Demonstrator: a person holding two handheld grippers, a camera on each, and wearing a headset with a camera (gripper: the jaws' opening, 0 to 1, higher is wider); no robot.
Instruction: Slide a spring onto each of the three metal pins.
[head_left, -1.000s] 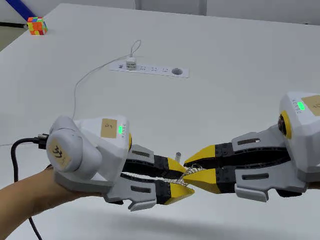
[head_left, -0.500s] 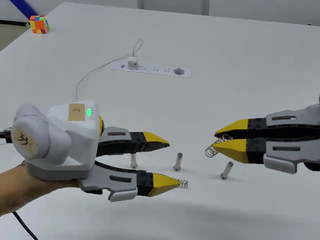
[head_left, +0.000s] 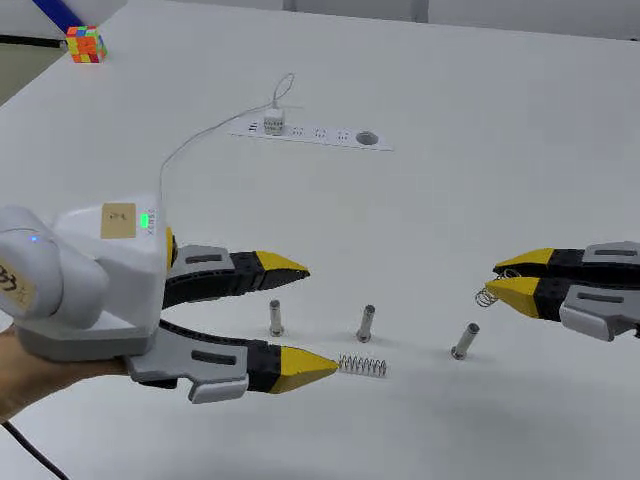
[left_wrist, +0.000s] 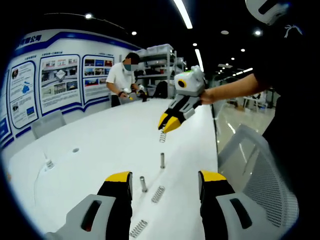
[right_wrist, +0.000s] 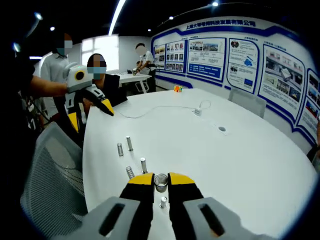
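Note:
Three short metal pins stand upright in a row on the white table: left pin (head_left: 276, 318), middle pin (head_left: 366, 323), right pin (head_left: 464, 341). None carries a spring. My left gripper (head_left: 305, 318) hovers open just left of the row, and a loose spring (head_left: 362, 366) lies by its lower fingertip. My right gripper (head_left: 508, 277) is shut on a small spring (head_left: 487, 296), above and right of the right pin. In the right gripper view the held spring (right_wrist: 160, 182) sits between the jaws over a pin (right_wrist: 163, 202). Two springs (left_wrist: 158, 194) (left_wrist: 138, 228) lie on the table in the left gripper view.
A white power strip (head_left: 320, 135) with a plugged-in charger and cable lies at the far middle of the table. A coloured cube (head_left: 85, 44) sits at the far left corner. Mesh chairs (left_wrist: 260, 170) stand along the table's near edge, and people stand beyond the table.
The two grippers, which met tip to tip over tangled springs, have pulled apart. The left one opened and a spring now lies on the table; the right one moved right with its spring.

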